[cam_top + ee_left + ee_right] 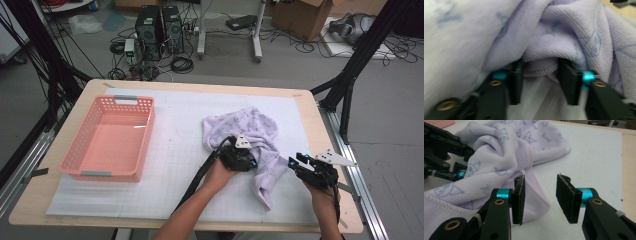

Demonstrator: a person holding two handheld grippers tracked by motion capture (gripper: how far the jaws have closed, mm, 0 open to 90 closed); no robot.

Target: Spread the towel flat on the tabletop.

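A lavender towel (250, 127) with blue cartoon prints lies crumpled on the white mat, right of centre. My left gripper (252, 162) is pushed into its near left side. In the left gripper view a fold of the towel (564, 30) and its stitched hem sit between the spread jaws of my left gripper (540, 75), without being squeezed. My right gripper (292, 162) is at the towel's near right edge. In the right gripper view, my right gripper (541, 187) is open over bare mat, with its left pad (519, 200) against the towel (506, 147) edge.
An empty pink plastic basket (100, 175) stands on the left of the white gridded mat (175, 150). The wooden table's right edge (325, 130) is close to my right gripper. Beyond the table, computer towers (160, 30), cables and a cardboard box (305, 17) sit on the floor.
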